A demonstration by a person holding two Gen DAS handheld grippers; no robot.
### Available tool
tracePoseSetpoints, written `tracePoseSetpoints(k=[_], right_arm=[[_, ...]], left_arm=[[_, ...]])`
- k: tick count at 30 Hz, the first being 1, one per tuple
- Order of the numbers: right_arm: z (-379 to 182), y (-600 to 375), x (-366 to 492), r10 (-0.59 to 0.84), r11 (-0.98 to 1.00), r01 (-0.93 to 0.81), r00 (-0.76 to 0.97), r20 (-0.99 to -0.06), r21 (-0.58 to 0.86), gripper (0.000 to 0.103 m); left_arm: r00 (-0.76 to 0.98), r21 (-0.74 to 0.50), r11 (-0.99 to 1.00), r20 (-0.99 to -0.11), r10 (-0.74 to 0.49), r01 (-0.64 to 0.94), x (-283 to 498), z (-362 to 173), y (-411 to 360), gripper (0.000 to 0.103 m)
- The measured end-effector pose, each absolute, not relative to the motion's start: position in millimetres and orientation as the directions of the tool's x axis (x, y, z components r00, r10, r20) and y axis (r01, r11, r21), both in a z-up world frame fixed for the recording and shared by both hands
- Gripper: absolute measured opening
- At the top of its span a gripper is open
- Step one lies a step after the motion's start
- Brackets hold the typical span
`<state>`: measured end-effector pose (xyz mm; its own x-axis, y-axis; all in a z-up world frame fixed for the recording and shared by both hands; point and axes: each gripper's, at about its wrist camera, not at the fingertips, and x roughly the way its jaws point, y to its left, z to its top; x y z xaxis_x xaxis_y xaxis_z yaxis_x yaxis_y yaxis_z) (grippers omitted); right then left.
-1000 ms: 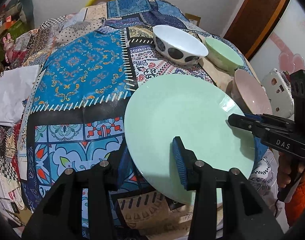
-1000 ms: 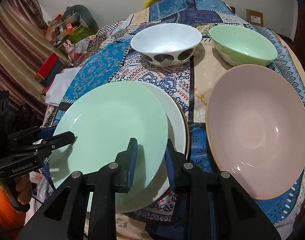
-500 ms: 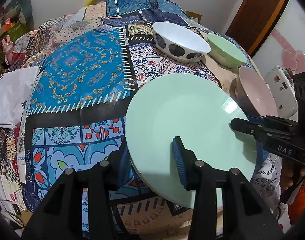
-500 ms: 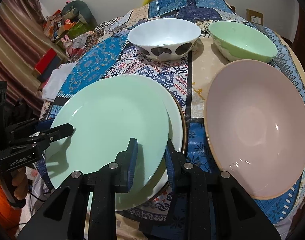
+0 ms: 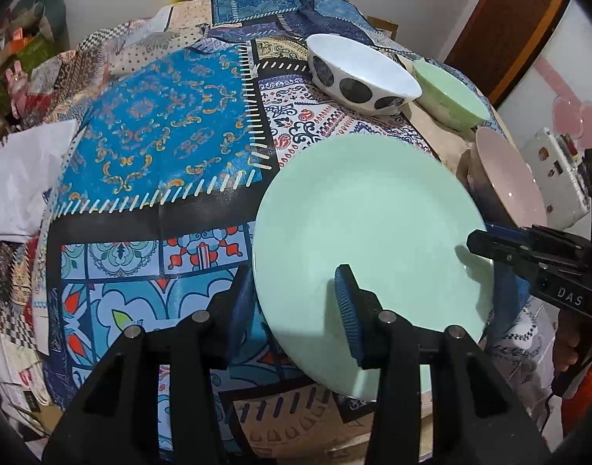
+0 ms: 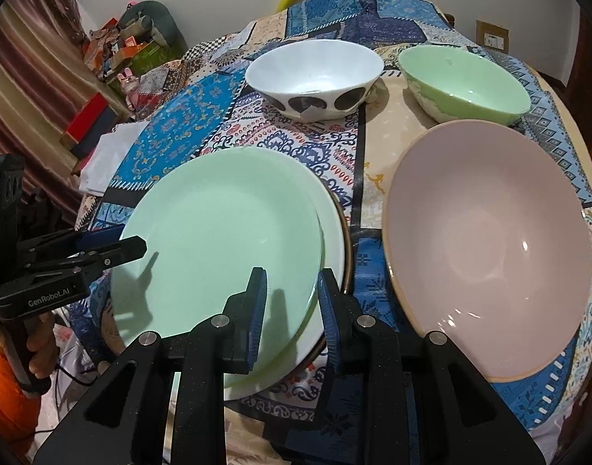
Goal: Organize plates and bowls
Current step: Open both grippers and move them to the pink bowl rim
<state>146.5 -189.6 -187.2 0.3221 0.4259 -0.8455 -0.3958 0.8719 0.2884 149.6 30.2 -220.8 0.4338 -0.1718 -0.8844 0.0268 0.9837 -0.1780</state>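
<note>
Over the white plate (image 6: 330, 232), both grippers, left (image 5: 296, 302) and right (image 6: 290, 302), have narrow jaws clamped on the green plate's (image 5: 369, 224) opposite rims, likely to stack it level.

Both wrist cameras look steeply down, close over the table; both catch the green plate (image 5: 365, 232) (image 6: 222, 240) from opposite sides.

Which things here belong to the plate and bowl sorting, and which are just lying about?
Job:
green plate
white plate beneath it
pink bowl
spotted white bowl
green bowl

Lying about:
folded white cloth
rabbit toy
boxes off the table
</note>
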Motion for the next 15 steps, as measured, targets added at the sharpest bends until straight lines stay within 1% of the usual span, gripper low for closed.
tracePoseSetpoints(k=[7, 15], right_arm=[[-172.0, -194.4, 140.4, 0.397, 0.884, -0.401, 0.374, -0.838, 0.24, 0.025], [-140.1, -211.3, 132.4, 0.369, 0.902, -0.389, 0.471, -0.801, 0.187, 0.026]], left_arm=[[0.445, -0.182, 0.983, -0.879, -0.171, 0.019, 147.6, -215.2, 31.8, 0.042], [0.526, -0.144, 0.989, -0.839, -0.138, 0.028, 135.4, -177.6, 30.4, 0.043]])
